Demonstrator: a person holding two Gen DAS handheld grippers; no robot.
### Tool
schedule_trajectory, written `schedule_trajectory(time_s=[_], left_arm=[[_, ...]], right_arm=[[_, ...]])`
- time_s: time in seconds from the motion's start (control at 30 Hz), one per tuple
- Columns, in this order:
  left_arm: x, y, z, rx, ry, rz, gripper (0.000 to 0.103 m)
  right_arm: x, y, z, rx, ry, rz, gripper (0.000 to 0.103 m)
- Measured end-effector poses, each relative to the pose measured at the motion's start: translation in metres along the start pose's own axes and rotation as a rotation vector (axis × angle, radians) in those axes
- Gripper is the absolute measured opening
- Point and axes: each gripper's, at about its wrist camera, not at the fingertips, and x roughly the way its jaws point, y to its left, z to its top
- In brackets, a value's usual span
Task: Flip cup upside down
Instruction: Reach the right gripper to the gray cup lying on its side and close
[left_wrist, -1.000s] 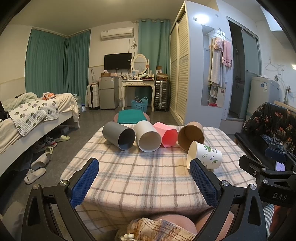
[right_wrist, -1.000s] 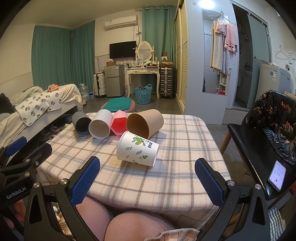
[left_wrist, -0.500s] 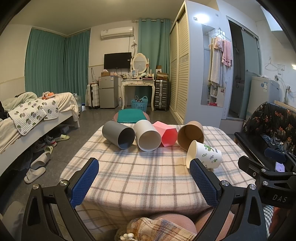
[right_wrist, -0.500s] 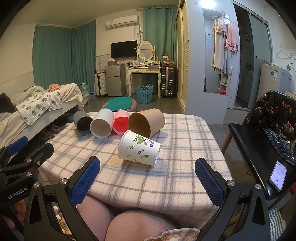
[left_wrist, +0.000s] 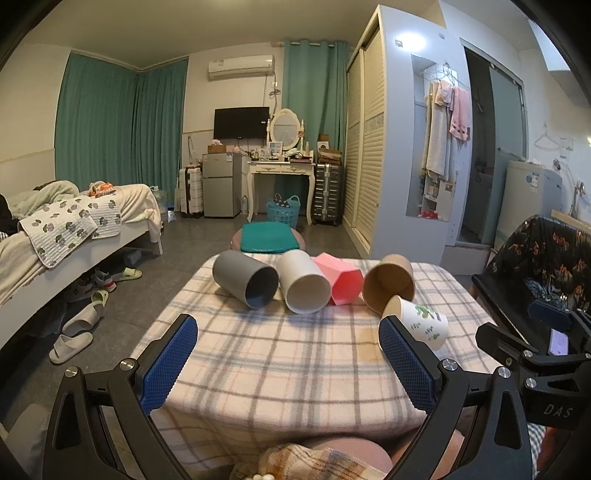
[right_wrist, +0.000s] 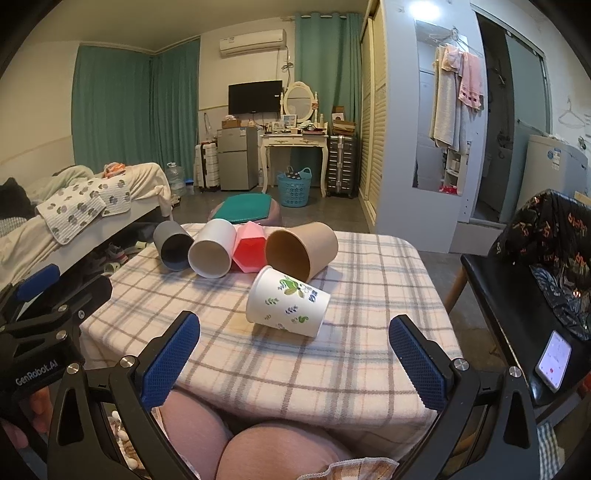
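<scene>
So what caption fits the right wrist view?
Open right gripper faces five cups lying sideways on a checked table, leaf-print paper cup nearest.

My right gripper (right_wrist: 293, 352) has eased forward and slightly left toward the checked tablecloth (right_wrist: 373, 332) over the past second, so the leaf-printed paper cup (right_wrist: 287, 301), lying on its side, now sits higher and nearer the middle between my spread blue pads (right_wrist: 170, 356). My left gripper (left_wrist: 288, 360) has barely drifted.
</scene>
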Motion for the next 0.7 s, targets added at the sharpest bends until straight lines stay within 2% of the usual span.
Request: schedule_trajectory(time_s=[0.3,0.47,0.7], left_arm=[[0.026,0.053,0.025,-0.06,0.027,0.061,0.102],[0.058,0.095,0.03,-0.116,0.078,0.126,0.102],[0.101,0.152,0.029,-0.163,0.15,0.252,0.102]], right_arm=[[0.035,0.037,0.05,-0.141,0.098,0.15,0.103],[0.078,0.062,0.088,-0.179,0.148,0.234,0.103],[0.157,0.128,0.124,-0.335,0.212,0.33,0.103]])
